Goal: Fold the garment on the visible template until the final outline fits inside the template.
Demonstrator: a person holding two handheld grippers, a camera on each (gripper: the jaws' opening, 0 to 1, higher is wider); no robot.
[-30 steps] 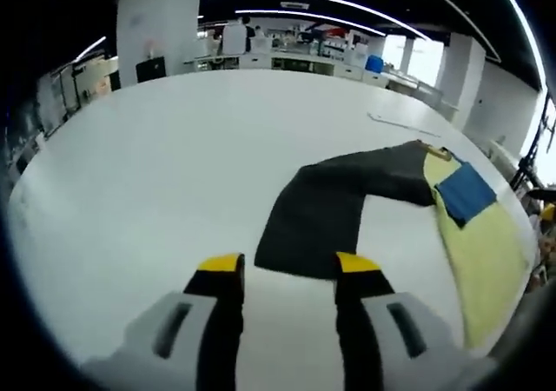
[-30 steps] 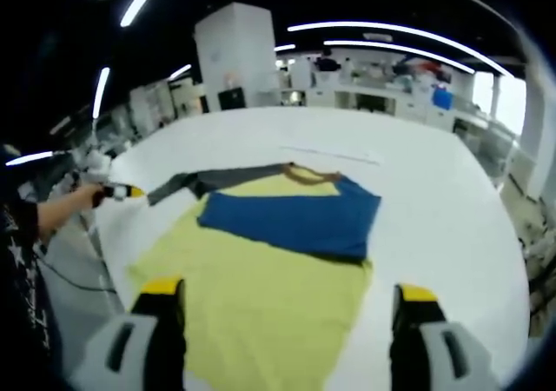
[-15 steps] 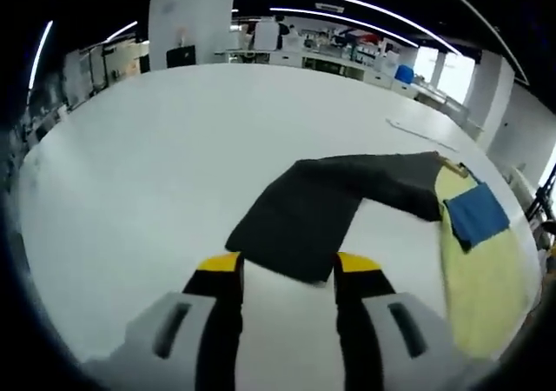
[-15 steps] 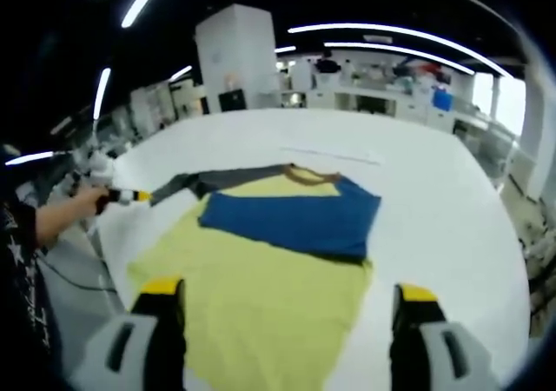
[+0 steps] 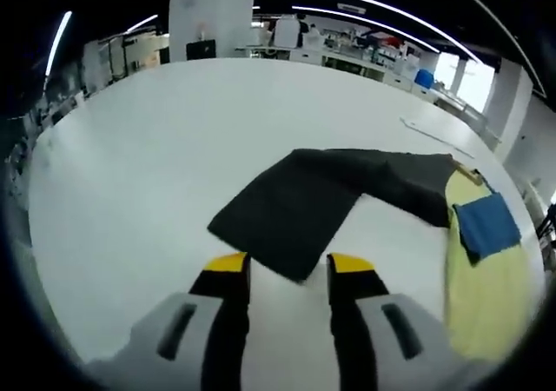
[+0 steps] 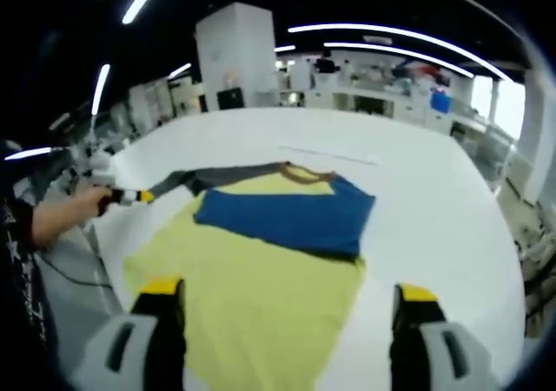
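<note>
The left gripper (image 5: 288, 268) is hanging over the white bench (image 5: 156, 148), its fingers (image 5: 228, 265) standing narrowly apart, empty, just short of the dark sleeve (image 5: 295, 208). The right gripper (image 6: 287, 297) is hovering with fingers (image 6: 162, 288) spread wide above the yellow and blue garment (image 6: 261, 261), which is lying flat on the bench.

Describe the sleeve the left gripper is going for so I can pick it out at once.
On the white table lies a yellow garment with a blue sleeve folded across it. The target is the dark grey sleeve, stretched flat off its side, just ahead of the left gripper.
</note>
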